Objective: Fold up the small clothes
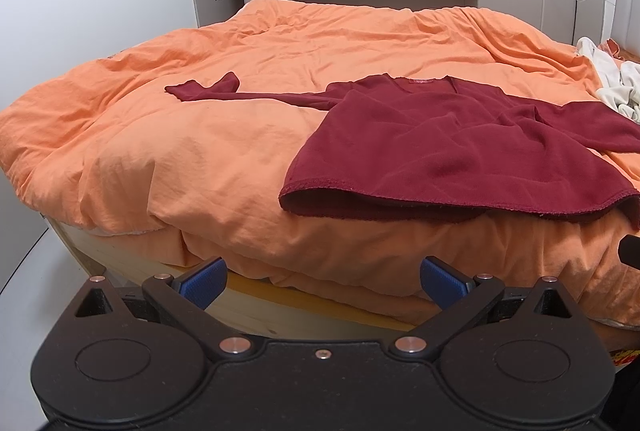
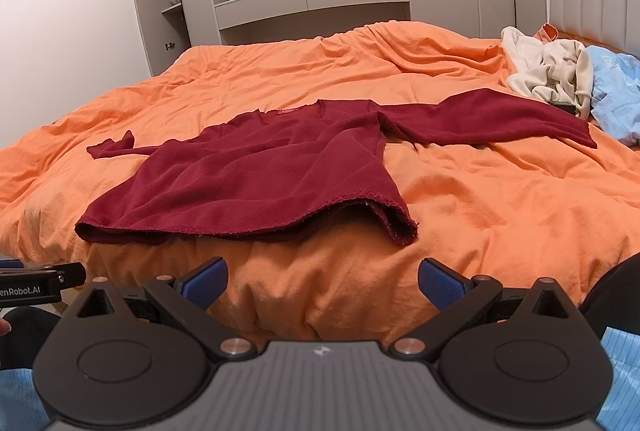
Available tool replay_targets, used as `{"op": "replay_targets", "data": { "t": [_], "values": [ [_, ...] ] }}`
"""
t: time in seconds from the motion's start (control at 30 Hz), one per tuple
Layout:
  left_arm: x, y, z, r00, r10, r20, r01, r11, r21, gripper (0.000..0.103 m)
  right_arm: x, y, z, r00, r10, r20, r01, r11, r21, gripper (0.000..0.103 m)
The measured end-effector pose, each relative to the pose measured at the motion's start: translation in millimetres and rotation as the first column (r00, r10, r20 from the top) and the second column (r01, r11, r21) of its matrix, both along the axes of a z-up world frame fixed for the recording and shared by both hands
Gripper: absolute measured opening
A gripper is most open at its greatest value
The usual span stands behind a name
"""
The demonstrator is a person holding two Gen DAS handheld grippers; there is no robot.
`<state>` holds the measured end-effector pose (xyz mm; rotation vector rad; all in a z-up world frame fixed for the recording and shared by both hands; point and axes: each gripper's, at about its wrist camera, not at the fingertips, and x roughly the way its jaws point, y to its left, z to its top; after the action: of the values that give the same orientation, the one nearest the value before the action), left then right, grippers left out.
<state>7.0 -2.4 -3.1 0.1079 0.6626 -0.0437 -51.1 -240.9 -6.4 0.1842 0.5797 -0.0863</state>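
Maroon top [image 2: 256, 171] flat on orange duvet [image 1: 160, 151]; both grippers' fingers wide, empty.

One dark red long-sleeved top [image 2: 260, 175] lies on one bed under one orange duvet [image 2: 480, 199]. At two o'clock from the top sit one cream garment [image 2: 548, 71] and one light blue garment [image 2: 616, 91]. Two grippers show, the left gripper [image 1: 322, 281] and the right gripper [image 2: 322, 281], each with two blue fingertips [image 2: 206, 281].
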Motion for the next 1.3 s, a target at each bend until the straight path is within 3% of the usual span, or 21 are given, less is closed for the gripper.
{"op": "replay_targets", "data": {
  "t": [0.4,0.63,0.9,1.1,1.3],
  "values": [
    [6.0,-2.4,-0.6,1.0,0.005,-0.011,-0.005,1.0,0.007,0.103,5.3,-4.5,7.5,1.0,0.004,-0.023,-0.004,1.0,0.017,0.103],
    [32.5,-9.9,18.3,1.0,-0.007,-0.019,0.008,1.0,0.027,0.103,22.0,-24.9,29.8,1.0,0.001,-0.001,-0.001,0.999,0.038,0.103],
    [111.6,-5.9,62.6,0.999,0.044,-0.005,-0.044,0.997,0.071,0.103,81.9,-67.9,52.1,0.997,-0.062,-0.044,0.06,0.997,-0.043,0.103],
    [179.6,-18.2,100.1,0.996,0.065,0.062,-0.069,0.996,0.062,0.103,127.4,-111.6,59.2,0.992,-0.124,-0.024,0.122,0.991,-0.057,0.103],
    [235.3,-55.1,106.7,0.998,0.047,0.052,-0.051,0.996,0.069,0.103,166.1,-158.6,54.1,0.98,-0.198,-0.032,0.196,0.979,-0.054,0.103]
  ]
}}
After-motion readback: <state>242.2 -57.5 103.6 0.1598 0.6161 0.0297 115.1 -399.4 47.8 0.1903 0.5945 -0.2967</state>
